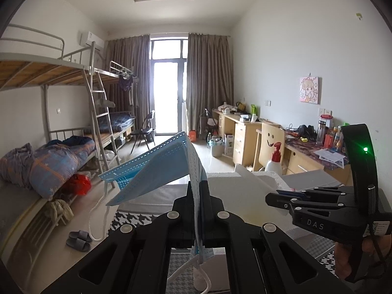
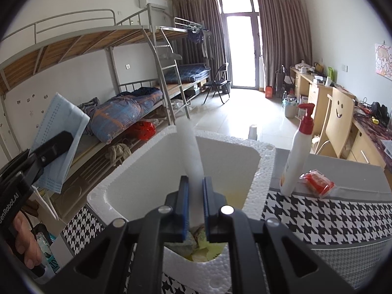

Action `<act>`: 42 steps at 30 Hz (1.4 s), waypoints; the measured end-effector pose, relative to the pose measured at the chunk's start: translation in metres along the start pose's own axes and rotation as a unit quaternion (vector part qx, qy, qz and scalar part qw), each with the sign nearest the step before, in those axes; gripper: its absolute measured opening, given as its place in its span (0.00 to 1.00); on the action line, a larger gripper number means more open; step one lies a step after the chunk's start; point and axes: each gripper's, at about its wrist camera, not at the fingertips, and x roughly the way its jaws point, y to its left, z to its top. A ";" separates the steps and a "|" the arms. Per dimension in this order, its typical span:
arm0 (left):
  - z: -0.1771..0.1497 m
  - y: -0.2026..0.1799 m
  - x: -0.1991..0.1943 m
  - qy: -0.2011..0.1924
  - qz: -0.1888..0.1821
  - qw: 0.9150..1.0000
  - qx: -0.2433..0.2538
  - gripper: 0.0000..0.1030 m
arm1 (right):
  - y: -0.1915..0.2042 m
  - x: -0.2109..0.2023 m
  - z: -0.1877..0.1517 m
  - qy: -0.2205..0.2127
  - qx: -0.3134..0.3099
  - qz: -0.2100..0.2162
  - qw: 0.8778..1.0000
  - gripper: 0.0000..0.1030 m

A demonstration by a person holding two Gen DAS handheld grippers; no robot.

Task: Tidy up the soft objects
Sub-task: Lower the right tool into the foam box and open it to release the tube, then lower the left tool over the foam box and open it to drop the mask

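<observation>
My left gripper [image 1: 198, 188] is shut on a blue surgical mask [image 1: 156, 169], held in the air with its ear loops hanging; it also shows at the left of the right wrist view [image 2: 58, 144]. My right gripper [image 2: 195, 183] is shut on a white rolled soft item [image 2: 191, 147] and holds it over an open white foam box [image 2: 262, 171]. Yellowish and grey soft items [image 2: 201, 242] lie at the box's bottom. In the left wrist view the right gripper [image 1: 279, 196] sits to the right over the foam box [image 1: 235, 183].
A houndstooth cloth [image 2: 318, 218] covers the table. A white pump bottle with a red top [image 2: 297, 152] and a red packet [image 2: 317, 182] stand right of the box. Bunk beds [image 2: 98, 73] line the left wall, desks and a chair [image 2: 338, 120] the right.
</observation>
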 end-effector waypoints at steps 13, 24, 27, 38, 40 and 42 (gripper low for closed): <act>0.002 0.003 -0.001 0.001 -0.005 1.000 -0.003 0.03 | 0.008 -0.007 -0.002 -0.014 -0.015 -0.007 1.000 0.84; 0.004 -0.001 0.004 0.005 -0.016 1.000 0.001 0.03 | 0.004 -0.017 -0.001 -0.027 -0.013 -0.015 0.999 0.85; 0.005 -0.003 0.003 0.004 -0.020 1.000 0.003 0.03 | 0.005 -0.021 -0.002 -0.031 -0.013 -0.018 0.999 0.85; 0.006 -0.008 0.005 0.004 -0.036 0.999 0.010 0.03 | -0.002 -0.032 -0.004 -0.044 -0.008 -0.027 0.999 0.85; 0.007 -0.012 0.006 0.006 -0.043 0.999 0.012 0.03 | -0.005 -0.034 -0.005 -0.045 -0.004 -0.028 0.999 0.85; 0.008 -0.014 0.006 0.005 -0.046 0.999 0.015 0.03 | -0.009 -0.037 -0.005 -0.048 -0.003 -0.034 0.998 0.86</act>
